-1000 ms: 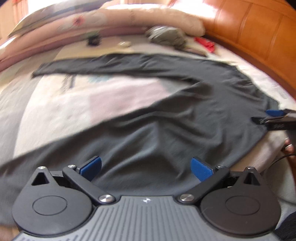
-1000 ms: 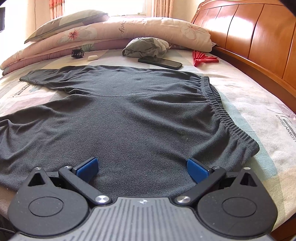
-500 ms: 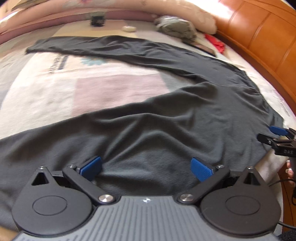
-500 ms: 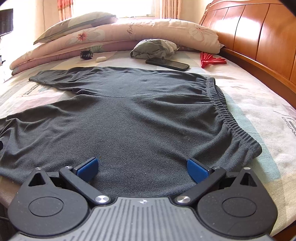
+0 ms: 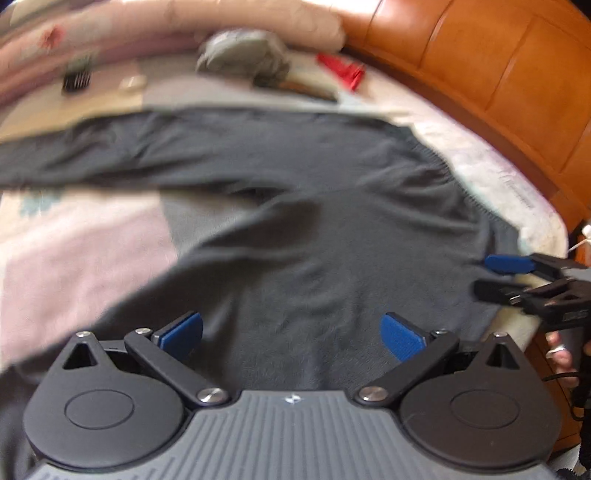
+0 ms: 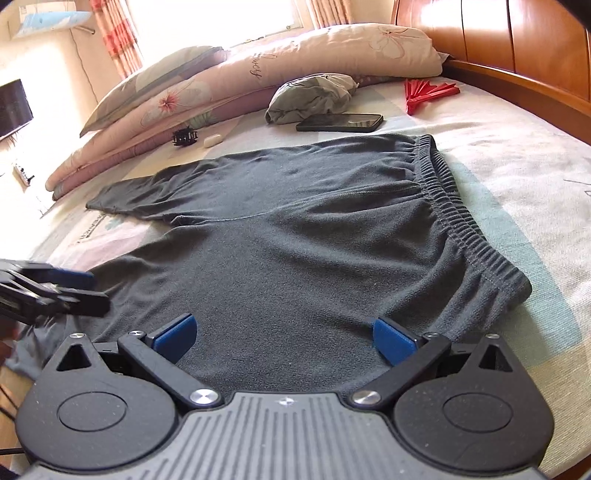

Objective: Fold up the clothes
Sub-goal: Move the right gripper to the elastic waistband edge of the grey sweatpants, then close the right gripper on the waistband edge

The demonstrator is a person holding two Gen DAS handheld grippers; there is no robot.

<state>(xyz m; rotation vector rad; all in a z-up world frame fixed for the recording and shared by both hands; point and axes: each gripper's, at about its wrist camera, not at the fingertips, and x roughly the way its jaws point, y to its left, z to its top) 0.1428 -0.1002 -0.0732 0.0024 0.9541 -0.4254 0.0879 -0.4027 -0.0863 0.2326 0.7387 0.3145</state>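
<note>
Dark grey trousers (image 6: 295, 229) spread flat on bed (image 6: 517, 155) (elastic waistband rightward), left gripper (image 5: 291, 332) and right gripper (image 6: 282, 336) both spread wide above them

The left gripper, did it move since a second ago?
Yes. In the right wrist view the left gripper now shows over the trousers at the left edge; earlier it wasn't visible.

Left view motion-blurred; right view sharp, window (image 6: 229, 18) glare, fisheye-bent edges.
</note>
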